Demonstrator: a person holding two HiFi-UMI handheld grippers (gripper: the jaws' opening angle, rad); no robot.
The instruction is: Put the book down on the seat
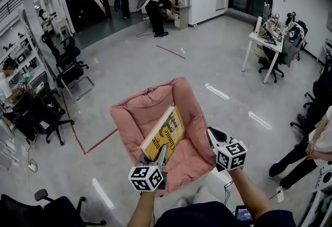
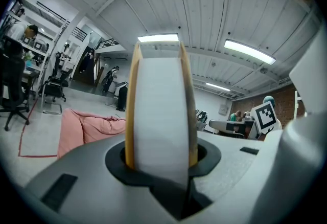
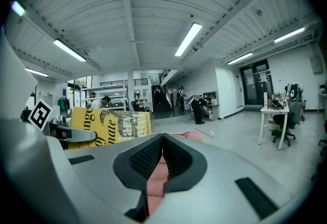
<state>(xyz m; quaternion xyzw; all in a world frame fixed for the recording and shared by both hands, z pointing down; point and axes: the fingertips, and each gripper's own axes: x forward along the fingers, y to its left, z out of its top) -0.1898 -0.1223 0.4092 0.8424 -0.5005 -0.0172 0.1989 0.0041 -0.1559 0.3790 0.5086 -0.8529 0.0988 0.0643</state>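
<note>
Your left gripper (image 1: 157,161) sits low in the head view, just left of centre. Its jaws are clamped on the near bottom edge of the yellow book (image 1: 165,131). In the left gripper view the white page edge of the book (image 2: 158,115) stands upright between the two jaws and fills the gap, with a yellow cover pressed against each pad. From your grip the book runs up and to the right across the head view, cover facing up and tilted. It is over the middle of the pink seat (image 1: 136,114), whose padded sides rise to its left and right. Whether the far end of the book touches the cushion cannot be told.

Your right gripper (image 1: 214,137) is at the lower right of the head view, over the right side of the seat. It is beside the book and clear of it. In the right gripper view its dark pads meet at the tips with nothing held between them, and pink cushion shows below them. The book's yellow cover (image 3: 110,125) stands at the left of that frame, beside the jaws and apart from them.
</note>
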